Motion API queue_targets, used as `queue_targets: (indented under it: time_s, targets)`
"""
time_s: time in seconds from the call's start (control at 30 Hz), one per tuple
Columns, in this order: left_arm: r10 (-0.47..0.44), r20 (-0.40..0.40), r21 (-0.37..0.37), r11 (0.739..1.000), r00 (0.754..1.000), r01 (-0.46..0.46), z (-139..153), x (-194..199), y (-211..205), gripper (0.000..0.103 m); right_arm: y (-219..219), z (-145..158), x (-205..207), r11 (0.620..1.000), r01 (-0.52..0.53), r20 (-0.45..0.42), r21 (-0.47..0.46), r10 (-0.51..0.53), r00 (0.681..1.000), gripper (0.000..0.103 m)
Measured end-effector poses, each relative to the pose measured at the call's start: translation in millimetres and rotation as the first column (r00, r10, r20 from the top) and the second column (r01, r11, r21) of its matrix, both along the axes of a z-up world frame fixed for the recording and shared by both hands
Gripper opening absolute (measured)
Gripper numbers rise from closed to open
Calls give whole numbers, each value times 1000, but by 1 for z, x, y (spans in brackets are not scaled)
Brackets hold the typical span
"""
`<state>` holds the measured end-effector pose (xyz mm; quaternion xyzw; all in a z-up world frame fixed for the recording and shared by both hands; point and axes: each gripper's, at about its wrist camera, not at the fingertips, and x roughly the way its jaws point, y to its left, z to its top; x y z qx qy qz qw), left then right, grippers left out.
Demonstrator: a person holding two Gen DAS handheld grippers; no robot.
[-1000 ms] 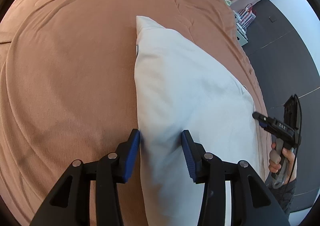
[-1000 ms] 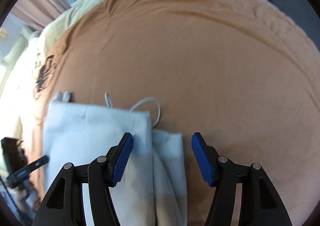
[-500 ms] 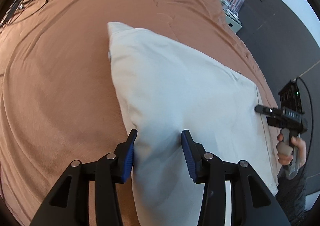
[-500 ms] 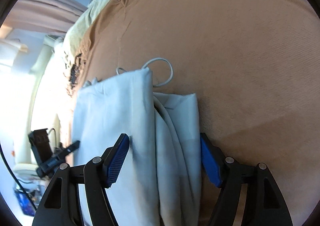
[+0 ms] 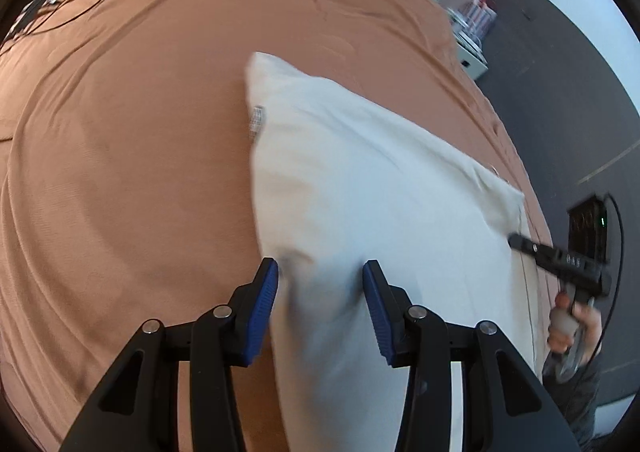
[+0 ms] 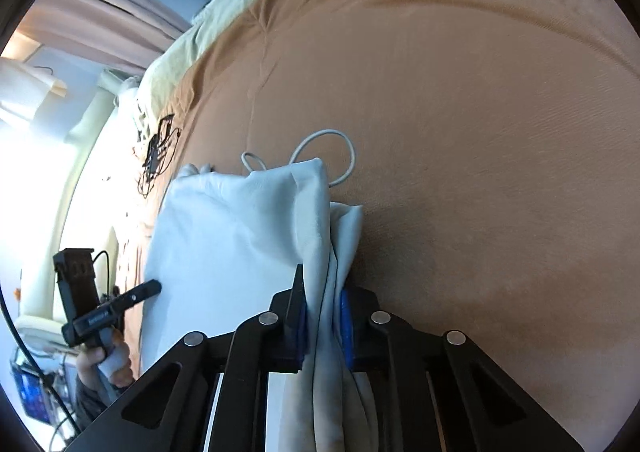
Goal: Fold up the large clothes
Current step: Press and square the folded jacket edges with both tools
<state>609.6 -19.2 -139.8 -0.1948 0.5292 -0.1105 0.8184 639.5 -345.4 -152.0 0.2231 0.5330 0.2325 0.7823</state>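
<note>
A folded white garment (image 5: 372,188) lies on the brown bedspread (image 5: 132,156). My left gripper (image 5: 320,288) is open, its blue pads either side of the garment's near left edge. My right gripper (image 6: 323,310) is shut on the garment's layered right edge (image 6: 328,252) and also shows at the right of the left wrist view (image 5: 516,240). The garment (image 6: 232,236) spreads left of it, with a white drawstring (image 6: 340,156) looped on the bed beyond. The left gripper shows in the right wrist view (image 6: 154,286) at the garment's left edge.
Black cables (image 5: 52,8) lie on the bed at the far left, also in the right wrist view (image 6: 158,150). A pale yellow blanket (image 6: 200,40) covers the bed's head. White storage shelves (image 5: 472,48) stand on the dark floor beyond the bed's right side.
My right gripper has shut on the garment's right edge, having been open around it. My left gripper stays open at the left edge, and the view shifted a little.
</note>
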Motion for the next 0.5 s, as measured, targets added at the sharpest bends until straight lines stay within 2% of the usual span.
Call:
queue_targets:
  time_s: [0.07, 0.13, 0.2, 0.3, 0.4, 0.43, 0.47, 0.5]
  targets:
    - [6, -10, -7, 1000, 1000, -6, -5, 3, 2, 50, 1, -2, 1, 1000, 2, -12, 0, -2, 1000, 12]
    - [6, -22, -3, 1000, 1000, -6, -10, 7, 0, 50, 2, -7, 7, 1000, 3, -48, -16, -4, 999, 17]
    - [7, -27, -3, 1000, 1000, -7, -14, 11, -2, 52, 5, -13, 15, 999, 14, -89, -42, -17, 996, 34]
    - [19, -28, -8, 1000, 999, -20, -18, 18, 0, 58, 9, -18, 21, 1000, -12, -107, -20, 10, 994, 55]
    - [22, -27, -14, 1000, 999, -23, -20, 25, -1, 59, 13, -22, 26, 1000, -17, -111, -2, 16, 994, 62]
    - [22, -24, -13, 1000, 999, -22, -20, 27, -2, 59, 14, -23, 28, 1000, -15, -111, 4, 15, 994, 63]
    - [22, -22, -13, 1000, 1000, -22, -19, 29, -4, 56, 15, -23, 29, 1000, -13, -104, 6, 13, 994, 59]
    - [20, -22, -23, 1000, 1000, -20, -17, 30, -5, 47, 16, -22, 30, 1000, -8, -99, 11, 9, 995, 40]
